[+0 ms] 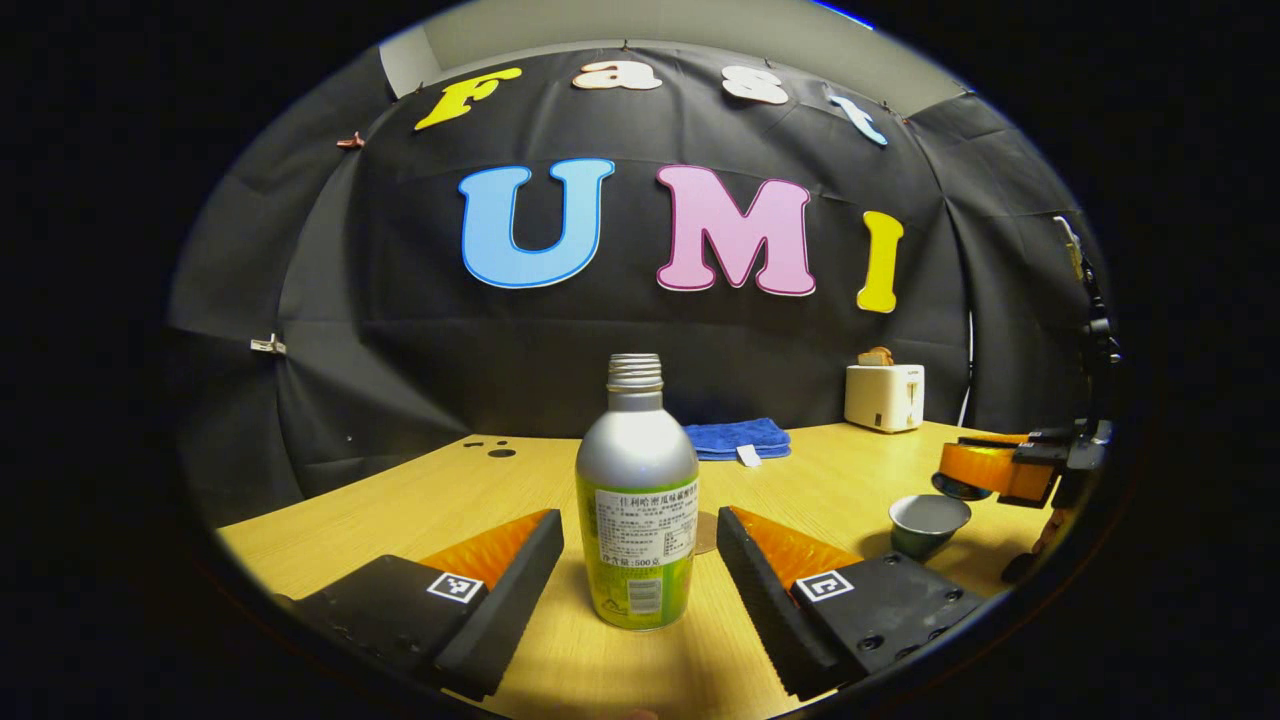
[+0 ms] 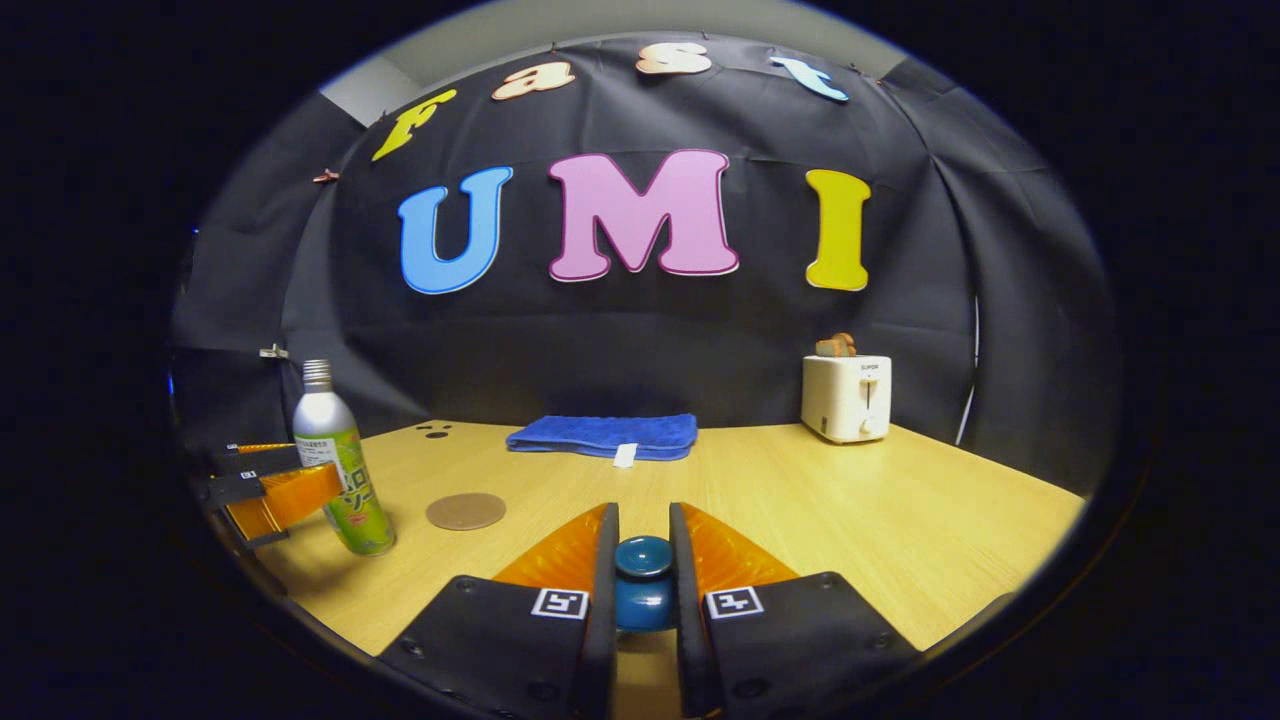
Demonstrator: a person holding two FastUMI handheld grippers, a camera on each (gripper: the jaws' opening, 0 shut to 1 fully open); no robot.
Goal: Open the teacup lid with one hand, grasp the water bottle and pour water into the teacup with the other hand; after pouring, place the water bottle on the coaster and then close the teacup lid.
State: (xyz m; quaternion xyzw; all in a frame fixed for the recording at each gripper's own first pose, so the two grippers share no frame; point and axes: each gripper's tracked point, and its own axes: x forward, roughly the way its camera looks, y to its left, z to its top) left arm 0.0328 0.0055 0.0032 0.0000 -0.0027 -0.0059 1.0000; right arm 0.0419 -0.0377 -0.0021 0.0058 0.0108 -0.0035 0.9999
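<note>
A silver water bottle (image 1: 637,500) with a green label and no cap stands on the wooden table (image 1: 400,510), between the fingers of my open left gripper (image 1: 637,530); a gap shows on each side. Behind it peeks the round brown coaster (image 1: 706,532). The grey teacup (image 1: 928,520) stands uncovered to the right, and my right gripper (image 1: 985,468) hovers above it. In the right gripper view, my right gripper (image 2: 644,530) is shut on the knob of the blue teacup lid (image 2: 643,575). Far left there stand the bottle (image 2: 340,460), the left gripper (image 2: 300,478) and the coaster (image 2: 466,511).
A folded blue towel (image 2: 603,435) lies at the back of the table against the black wall. A white toaster (image 2: 846,397) with bread in it stands at the back right. Bare wood stretches across the right half of the table (image 2: 900,520).
</note>
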